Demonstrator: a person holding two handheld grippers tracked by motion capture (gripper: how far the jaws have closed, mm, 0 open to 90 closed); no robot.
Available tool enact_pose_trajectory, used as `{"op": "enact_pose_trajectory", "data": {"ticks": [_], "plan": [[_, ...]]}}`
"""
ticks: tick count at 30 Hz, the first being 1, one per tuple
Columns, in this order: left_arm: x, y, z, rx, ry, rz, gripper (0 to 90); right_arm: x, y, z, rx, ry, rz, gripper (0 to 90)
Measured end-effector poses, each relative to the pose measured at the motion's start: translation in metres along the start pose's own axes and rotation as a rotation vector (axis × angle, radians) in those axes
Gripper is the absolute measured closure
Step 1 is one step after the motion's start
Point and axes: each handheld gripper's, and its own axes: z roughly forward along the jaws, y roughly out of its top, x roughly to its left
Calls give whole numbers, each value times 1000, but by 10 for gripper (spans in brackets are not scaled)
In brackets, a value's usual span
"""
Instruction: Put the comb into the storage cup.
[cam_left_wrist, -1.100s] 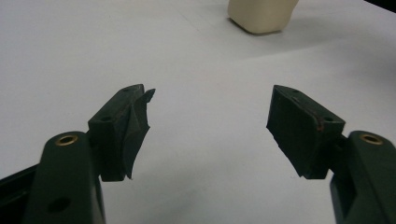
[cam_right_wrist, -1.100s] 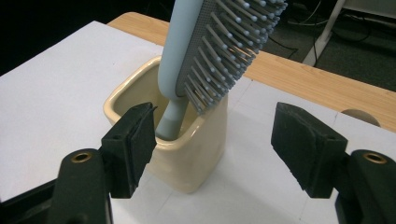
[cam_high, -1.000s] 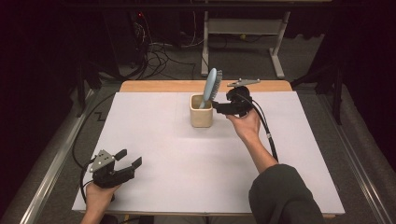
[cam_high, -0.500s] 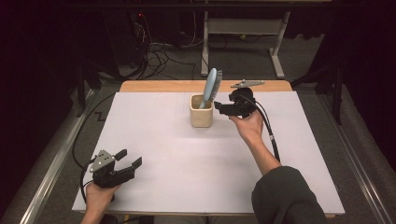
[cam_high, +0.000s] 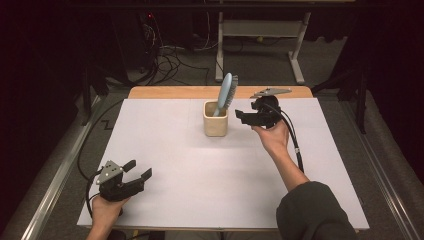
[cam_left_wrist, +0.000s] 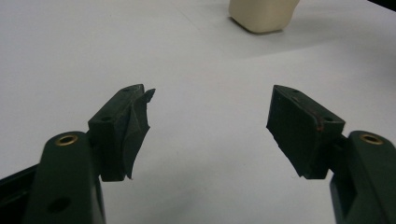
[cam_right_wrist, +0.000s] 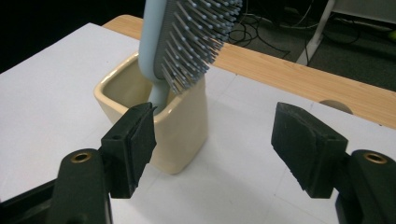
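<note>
A light blue hairbrush (cam_high: 226, 95) stands handle-down in a cream square cup (cam_high: 215, 119) at the back middle of the white table. In the right gripper view the hairbrush (cam_right_wrist: 182, 42) leans bristles toward me over the cup (cam_right_wrist: 163, 121). My right gripper (cam_high: 241, 117) hovers just right of the cup, pointing at it, jaws open and empty (cam_right_wrist: 212, 140). My left gripper (cam_high: 139, 170) rests near the front left corner, open with nothing between its jaws (cam_left_wrist: 210, 126); the cup (cam_left_wrist: 262, 14) sits far ahead of it.
A wooden strip (cam_high: 180, 92) borders the table's far edge. Cables (cam_high: 170, 60) and a desk frame (cam_high: 260, 30) lie on the floor beyond. A black cable (cam_high: 295, 142) trails from the right gripper along the forearm.
The right gripper has drawn back slightly to the right of the cup. The left gripper has stayed put.
</note>
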Motion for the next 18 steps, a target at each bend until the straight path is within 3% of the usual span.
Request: {"op": "enact_pose_trajectory", "data": {"ticks": [18], "plan": [[0, 0, 0, 2, 1, -2, 298, -15, -9, -15, -16, -20, 25, 309]]}}
